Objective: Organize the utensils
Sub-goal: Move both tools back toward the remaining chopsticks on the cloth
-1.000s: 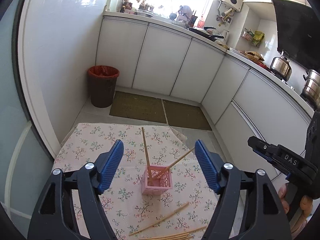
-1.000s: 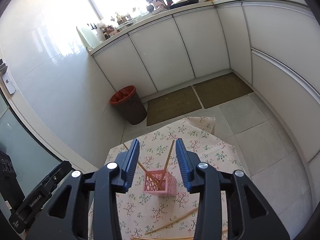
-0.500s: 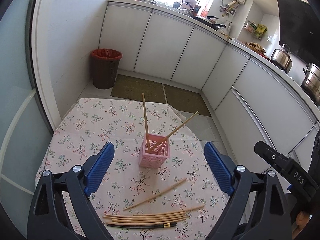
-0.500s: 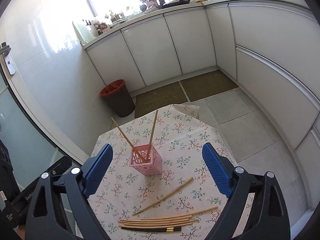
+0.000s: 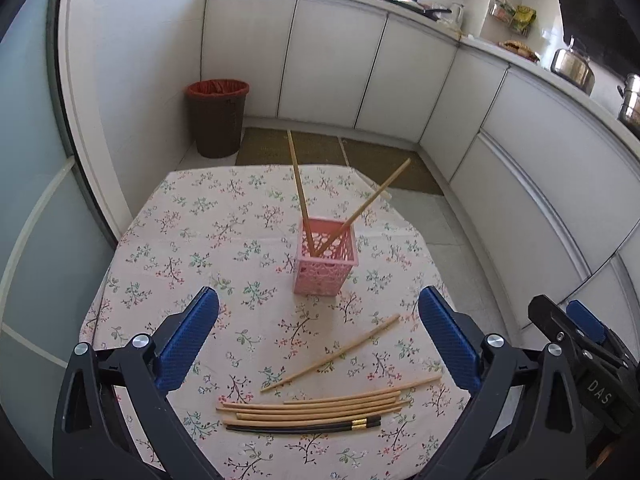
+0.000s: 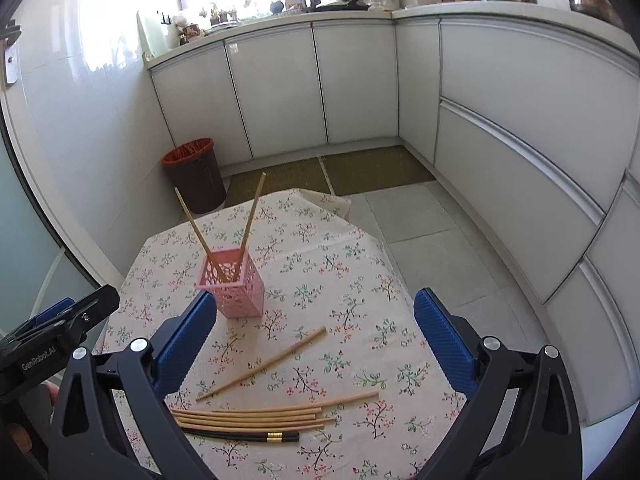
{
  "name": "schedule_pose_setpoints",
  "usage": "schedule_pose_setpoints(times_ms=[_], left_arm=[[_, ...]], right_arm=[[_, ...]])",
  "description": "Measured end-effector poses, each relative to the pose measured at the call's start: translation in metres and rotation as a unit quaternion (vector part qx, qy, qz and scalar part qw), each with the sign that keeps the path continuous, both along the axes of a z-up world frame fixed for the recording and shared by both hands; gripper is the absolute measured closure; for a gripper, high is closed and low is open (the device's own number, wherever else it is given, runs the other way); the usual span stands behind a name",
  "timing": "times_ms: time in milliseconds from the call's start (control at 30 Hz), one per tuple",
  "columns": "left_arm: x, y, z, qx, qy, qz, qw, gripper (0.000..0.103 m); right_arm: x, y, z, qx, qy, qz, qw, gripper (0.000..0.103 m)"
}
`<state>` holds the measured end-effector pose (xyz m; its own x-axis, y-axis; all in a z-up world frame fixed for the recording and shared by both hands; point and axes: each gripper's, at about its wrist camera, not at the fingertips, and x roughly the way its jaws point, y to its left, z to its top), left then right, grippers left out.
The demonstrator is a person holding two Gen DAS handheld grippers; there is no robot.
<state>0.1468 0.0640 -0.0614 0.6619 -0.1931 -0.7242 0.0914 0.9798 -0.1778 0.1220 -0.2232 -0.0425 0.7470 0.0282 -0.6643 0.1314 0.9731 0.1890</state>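
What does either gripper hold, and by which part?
Nothing: left gripper and right gripper jaws are opening, empty, above the loose chopsticks.

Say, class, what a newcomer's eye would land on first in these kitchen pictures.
Mid-table stands a pink basket with two wooden chopsticks leaning apart in it. Nearer the camera, loose chopsticks lie in a row on the floral tablecloth, framed by the blue fingers of an empty gripper.
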Motion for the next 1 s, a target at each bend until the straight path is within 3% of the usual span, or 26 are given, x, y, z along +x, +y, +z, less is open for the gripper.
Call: schedule_pose_setpoints(times_ms=[167,267,400,533,667,900,967,1000], left_arm=[[0.012,-0.025,-0.046,0.042,0.068,-0.053,0.9954,0.007],[0.020,-0.056,-0.074,0.065,0.123,-0.129,0.9819,0.007],[0.028,-0.095,-0.093,0.120,0.125,-0.195,0.9654,0.007],[0.051,-0.129,-0.121,0.171,0.160,-0.231,0.9442,0.007],[0.079,-0.156,-0.144,0.188,0.170,-0.239,0.9374,0.007],[0.115,-0.180,-0.185,0.201,0.191,-0.257,0.9259,0.008],[0.119,-0.180,-0.202,0.211,0.211,-0.265,0.9171,0.013],[0.119,-0.177,-0.214,0.213,0.231,-0.277,0.9078,0.017]], right_arm=[[-0.019,-0.037,-0.068,0.051,0.085,-0.056,0.994,0.007],[-0.030,-0.056,-0.114,0.082,0.155,-0.084,0.981,0.007],[-0.039,-0.069,-0.150,0.115,0.212,-0.104,0.965,0.007],[-0.040,-0.067,-0.155,0.113,0.220,-0.101,0.964,0.007],[-0.039,-0.063,-0.159,0.103,0.230,-0.087,0.964,0.007],[-0.023,-0.071,-0.172,0.162,0.273,-0.096,0.943,0.007],[-0.017,-0.071,-0.174,0.176,0.280,-0.101,0.938,0.007],[-0.014,-0.071,-0.175,0.184,0.284,-0.104,0.935,0.007]])
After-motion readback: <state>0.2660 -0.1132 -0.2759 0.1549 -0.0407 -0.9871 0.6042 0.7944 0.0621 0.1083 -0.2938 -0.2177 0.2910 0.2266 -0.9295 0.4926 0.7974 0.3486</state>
